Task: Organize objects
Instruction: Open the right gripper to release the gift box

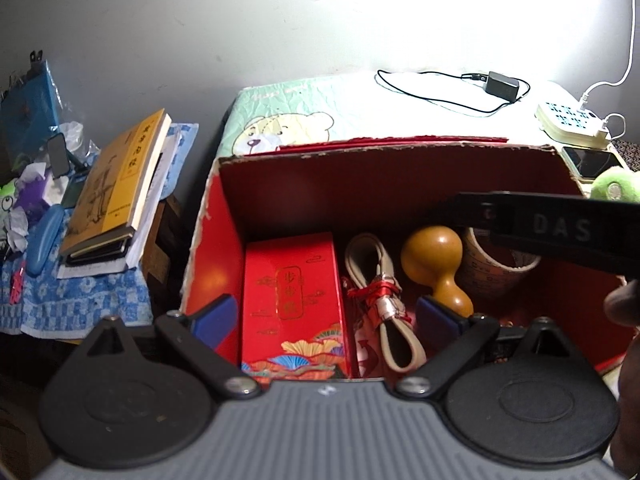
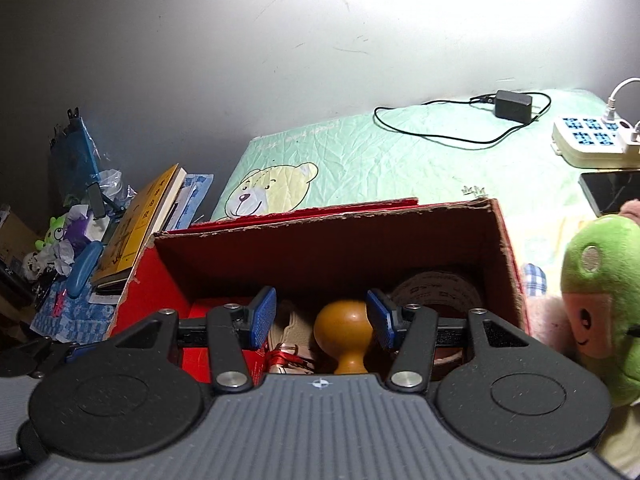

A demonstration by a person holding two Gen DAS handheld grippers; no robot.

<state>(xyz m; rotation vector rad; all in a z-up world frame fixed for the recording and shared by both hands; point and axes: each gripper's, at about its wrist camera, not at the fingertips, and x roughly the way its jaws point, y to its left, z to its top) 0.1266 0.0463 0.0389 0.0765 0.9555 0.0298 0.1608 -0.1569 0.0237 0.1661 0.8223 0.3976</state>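
Note:
An open red cardboard box (image 1: 208,232) (image 2: 506,248) stands on the bed. Inside lie a red gift box (image 1: 292,300), a coiled beige cable tied with red string (image 1: 380,300) (image 2: 288,340), a wooden gourd (image 1: 436,264) (image 2: 344,328) and a roll of tape (image 1: 496,268) (image 2: 436,288). My left gripper (image 1: 326,320) is open and empty, over the near part of the box. My right gripper (image 2: 322,320) is open, its blue pads (image 2: 264,316) on either side of the gourd's bulb without touching it. The right gripper's black arm (image 1: 560,228) crosses the left wrist view.
A green plush toy (image 2: 600,292) sits right of the box, a phone (image 2: 612,192) and a power strip (image 2: 588,140) behind it. A black charger with cable (image 2: 512,106) lies on the bear-print green sheet (image 2: 360,160). Stacked books (image 1: 116,184) and clutter fill the left table.

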